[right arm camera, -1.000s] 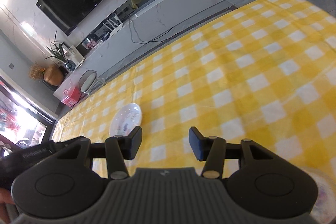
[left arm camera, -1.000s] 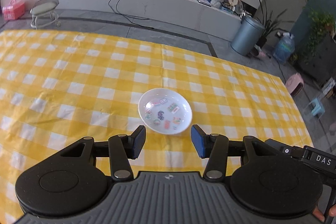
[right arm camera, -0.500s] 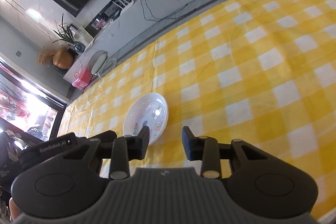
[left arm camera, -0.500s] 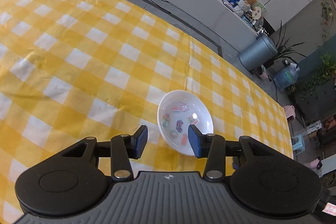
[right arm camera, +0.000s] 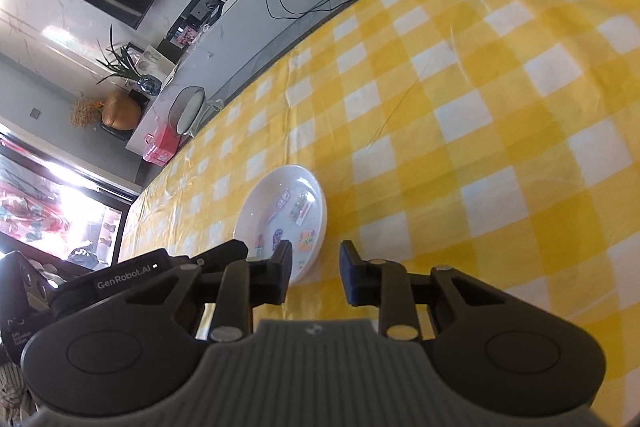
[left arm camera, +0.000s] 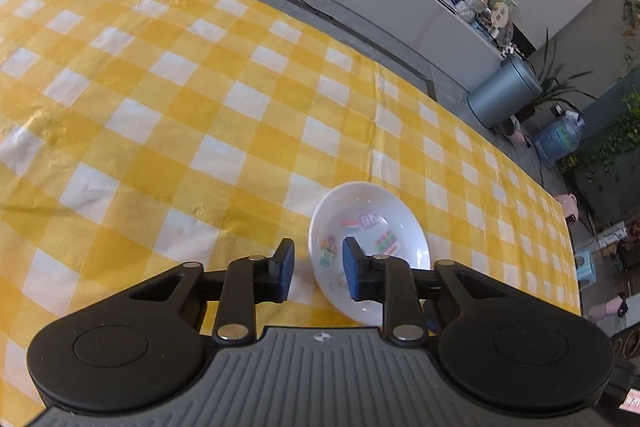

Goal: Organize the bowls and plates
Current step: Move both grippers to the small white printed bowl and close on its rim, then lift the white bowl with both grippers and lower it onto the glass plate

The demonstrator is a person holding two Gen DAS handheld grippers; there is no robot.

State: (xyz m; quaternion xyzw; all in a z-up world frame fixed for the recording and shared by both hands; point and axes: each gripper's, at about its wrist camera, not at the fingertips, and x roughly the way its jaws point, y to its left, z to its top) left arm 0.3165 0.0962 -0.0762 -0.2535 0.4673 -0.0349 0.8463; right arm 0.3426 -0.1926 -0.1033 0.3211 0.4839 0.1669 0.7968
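left claw [left arm camera: 317, 269] spread, straddling near rim of plate [left arm camera: 370, 247] | right claw [right arm camera: 315, 277] spread, empty, plate just left | left nearer

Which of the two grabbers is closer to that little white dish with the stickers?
Left. The left gripper straddles the white dish's near rim, one finger over its inside. The right gripper sits just beside the rim, open over the yellow checked cloth.

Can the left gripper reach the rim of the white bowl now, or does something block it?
Probably yes. The left gripper is open and straddles the white bowl's near rim, one finger over the inside, one outside. Only the yellow checked tablecloth is around it.
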